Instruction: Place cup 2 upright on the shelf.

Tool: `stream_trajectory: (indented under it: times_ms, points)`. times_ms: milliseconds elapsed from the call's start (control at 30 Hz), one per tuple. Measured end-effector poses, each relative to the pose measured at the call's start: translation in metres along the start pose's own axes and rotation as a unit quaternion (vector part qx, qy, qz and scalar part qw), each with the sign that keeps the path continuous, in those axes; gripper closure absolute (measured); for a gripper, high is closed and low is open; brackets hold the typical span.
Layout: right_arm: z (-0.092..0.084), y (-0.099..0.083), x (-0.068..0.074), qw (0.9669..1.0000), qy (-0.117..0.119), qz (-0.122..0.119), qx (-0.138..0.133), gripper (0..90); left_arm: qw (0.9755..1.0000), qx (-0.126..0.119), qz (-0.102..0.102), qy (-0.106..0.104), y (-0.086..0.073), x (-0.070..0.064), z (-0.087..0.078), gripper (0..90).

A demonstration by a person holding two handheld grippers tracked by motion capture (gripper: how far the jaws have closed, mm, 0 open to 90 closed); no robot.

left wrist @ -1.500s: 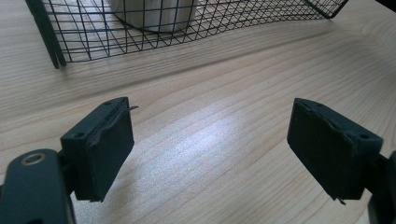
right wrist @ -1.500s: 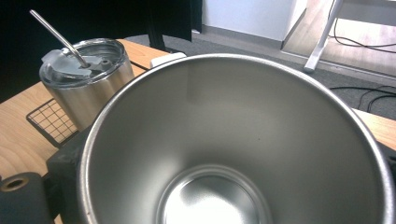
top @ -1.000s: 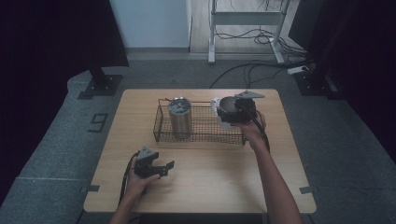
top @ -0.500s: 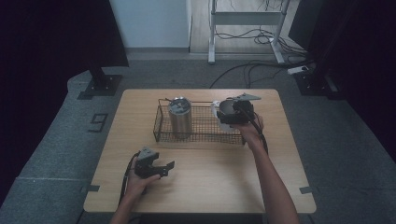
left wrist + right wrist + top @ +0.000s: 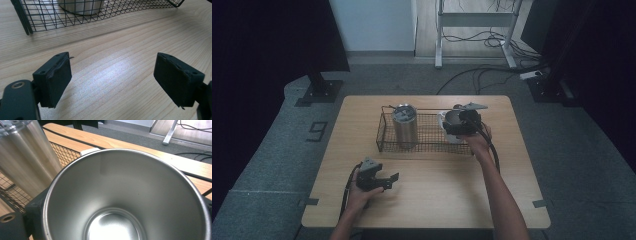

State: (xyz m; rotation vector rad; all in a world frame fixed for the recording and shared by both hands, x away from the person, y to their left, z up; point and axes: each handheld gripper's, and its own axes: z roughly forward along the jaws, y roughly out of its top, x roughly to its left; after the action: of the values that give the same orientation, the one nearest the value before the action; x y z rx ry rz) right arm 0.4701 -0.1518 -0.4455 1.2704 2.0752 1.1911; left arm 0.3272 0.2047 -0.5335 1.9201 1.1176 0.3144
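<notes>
Nearest the person, the left tool (image 5: 384, 181) is resting low over the bare worktop (image 5: 437, 200), its jaws standing wide apart and holding nothing; in the left gripper view only wood grain is lying between the two black pads (image 5: 58, 77), with the basket's front wall just beyond.

Farther out, the right tool (image 5: 460, 124) is gripping a white mug (image 5: 448, 125) with a steel lining, at the right end of the wire basket (image 5: 384, 142). In the right gripper view the mug's open mouth (image 5: 125, 195) is sitting squarely between the jaws, which are pressing on its sides, so the tool is closed around it. Whether the mug is hanging above the mesh floor or already touching it, I cannot tell; it is sitting at about the height of the basket's rim.

Beyond the mug, to its left, a lidded steel tumbler (image 5: 404, 125) is standing upright inside the basket, near the mug but apart from it.

The step in hand looks to be the setting of the mug into the basket beside the tumbler. The next move is calling for a straight, level descent that is keeping the mug off the tumbler and the wire wall, then a release once the base is resting flat on the mesh.
</notes>
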Motion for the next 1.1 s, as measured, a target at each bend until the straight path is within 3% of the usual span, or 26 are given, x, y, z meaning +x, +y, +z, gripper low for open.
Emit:
stream_trajectory:
  times_ms: [567,1100]
  points:
    - [0.012,-0.007,-0.002,0.9999,-0.004,0.004,0.016,6.2,1.0000,0.000,0.001,0.000,0.000,0.000,0.000,15.0]
    - [0.023,-0.013,0.002,0.9994,-0.013,-0.009,0.031,6.2,1.0000,0.003,0.002,-0.003,0.000,0.000,0.000,15.0]
